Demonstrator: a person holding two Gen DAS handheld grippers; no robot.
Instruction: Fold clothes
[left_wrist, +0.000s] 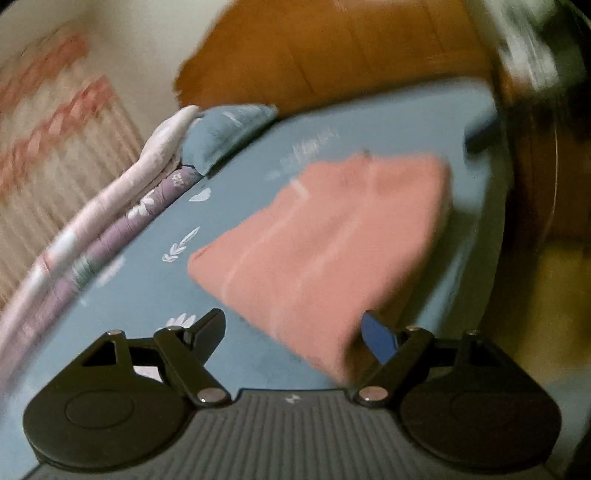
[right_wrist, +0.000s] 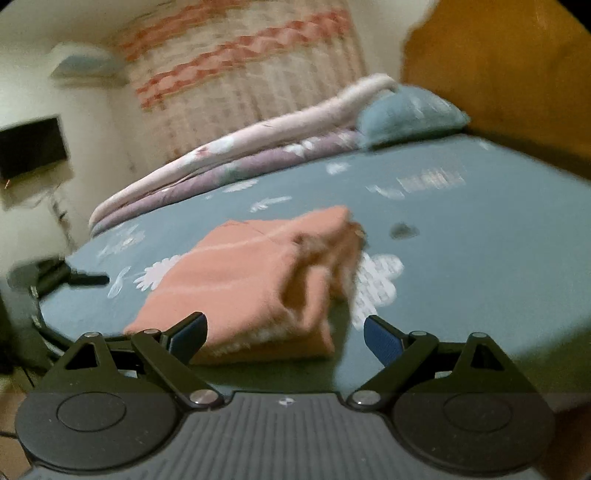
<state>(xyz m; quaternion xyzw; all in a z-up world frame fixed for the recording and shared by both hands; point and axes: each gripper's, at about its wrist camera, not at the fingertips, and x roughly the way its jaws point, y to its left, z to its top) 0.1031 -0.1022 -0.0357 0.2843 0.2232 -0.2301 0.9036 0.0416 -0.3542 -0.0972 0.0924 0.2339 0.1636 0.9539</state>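
Both grippers point slightly downward over a bed (left_wrist: 369, 122) covered in a blue sheet with white flower prints. The left gripper (left_wrist: 293, 332) stands wide open with nothing between its pads, its right finger in front of the near corner of one folded salmon-pink garment (left_wrist: 332, 236). The right gripper (right_wrist: 284, 334) is likewise spread wide and holds nothing; the same garment (right_wrist: 251, 280) lies on the sheet just beyond its fingers, touching neither. Motion blur smears both views, so the garment's folds and its type are hard to make out. At the bed's far left edge lie one folded quilt (right_wrist: 229, 158) and one blue pillow (right_wrist: 410, 110), against a wooden headboard (left_wrist: 332, 48).
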